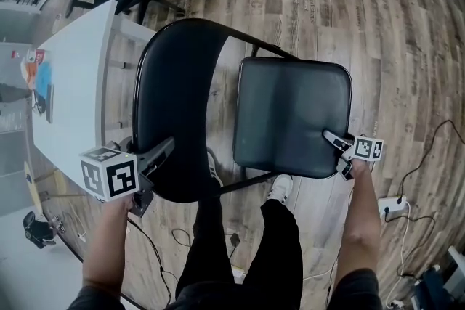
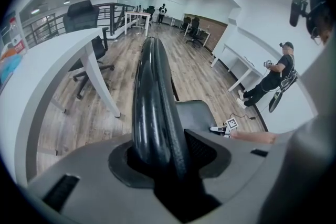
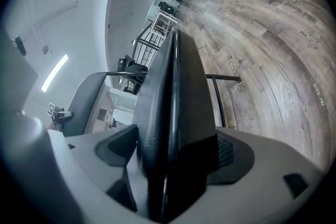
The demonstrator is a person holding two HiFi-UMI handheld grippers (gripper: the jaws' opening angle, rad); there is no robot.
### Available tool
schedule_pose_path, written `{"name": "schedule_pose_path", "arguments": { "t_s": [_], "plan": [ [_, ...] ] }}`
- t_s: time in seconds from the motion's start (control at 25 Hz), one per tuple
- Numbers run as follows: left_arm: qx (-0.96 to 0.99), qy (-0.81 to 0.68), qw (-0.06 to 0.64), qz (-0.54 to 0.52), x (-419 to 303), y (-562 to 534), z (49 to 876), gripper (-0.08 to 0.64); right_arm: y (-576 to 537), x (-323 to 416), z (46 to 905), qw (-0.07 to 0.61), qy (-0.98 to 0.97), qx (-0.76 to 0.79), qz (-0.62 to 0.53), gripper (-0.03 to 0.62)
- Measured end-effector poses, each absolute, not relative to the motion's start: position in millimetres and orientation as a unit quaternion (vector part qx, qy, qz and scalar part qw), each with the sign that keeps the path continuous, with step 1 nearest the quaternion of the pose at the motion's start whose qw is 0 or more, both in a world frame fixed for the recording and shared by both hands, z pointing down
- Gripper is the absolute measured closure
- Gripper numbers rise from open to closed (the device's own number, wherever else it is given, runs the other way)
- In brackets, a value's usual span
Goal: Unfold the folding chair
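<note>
My left gripper [image 1: 151,174] pinches the curved black backrest [image 1: 174,98] of the black metal folding chair [image 1: 251,120]. My right gripper [image 1: 338,154] clamps the near corner of its padded black seat [image 1: 290,112]. The chair stands on the wooden plank floor [image 1: 363,3].

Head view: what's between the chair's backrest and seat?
An open gap between backrest and seat: wood floor shows through, a frame tube bridges its top, a white shoe sits at its bottom. Seen in head view.
</note>
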State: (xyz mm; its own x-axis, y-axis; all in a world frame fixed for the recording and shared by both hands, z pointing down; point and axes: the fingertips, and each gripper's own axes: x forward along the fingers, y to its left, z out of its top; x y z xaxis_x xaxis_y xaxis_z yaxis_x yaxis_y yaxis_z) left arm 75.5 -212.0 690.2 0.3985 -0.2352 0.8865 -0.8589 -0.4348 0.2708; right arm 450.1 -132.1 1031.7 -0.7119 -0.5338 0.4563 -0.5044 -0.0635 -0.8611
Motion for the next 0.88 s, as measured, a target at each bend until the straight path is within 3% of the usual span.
{"name": "schedule_pose_path", "arguments": {
  "t_s": [0.36, 0.52, 0.68, 0.72, 0.76, 0.88],
  "plan": [
    [0.744, -0.486, 0.310, 0.337, 44.9, -222.3, 641.1, 0.316, -107.9, 510.9, 1000.3, -0.044, 0.675, -0.513, -0.529, 0.193],
    [0.766, -0.526, 0.220, 0.298, 40.1, -206.8, 571.3, 0.319, -98.1, 517.2, 892.5, -0.056, 0.693, -0.583, -0.421, 0.195],
    [0.804, -0.529, 0.174, 0.206, 64.9, -191.4, 506.6, 0.418, -100.3, 456.1, 738.0, -0.048, 0.744, -0.595, -0.300, 0.200],
    [0.811, -0.529, 0.172, 0.182, 71.1, -186.7, 493.3, 0.467, -99.2, 438.8, 700.1, -0.041, 0.750, -0.601, -0.274, 0.240],
    [0.816, -0.528, 0.172, 0.159, 76.0, -180.6, 481.0, 0.525, -95.7, 421.6, 664.1, -0.036, 0.752, -0.610, -0.249, 0.341],
    [0.834, -0.511, 0.169, 0.117, 86.3, -150.9, 450.4, 0.554, -71.9, 371.0, 569.2, -0.044, 0.748, -0.639, -0.176, 0.538]
  ]
}}
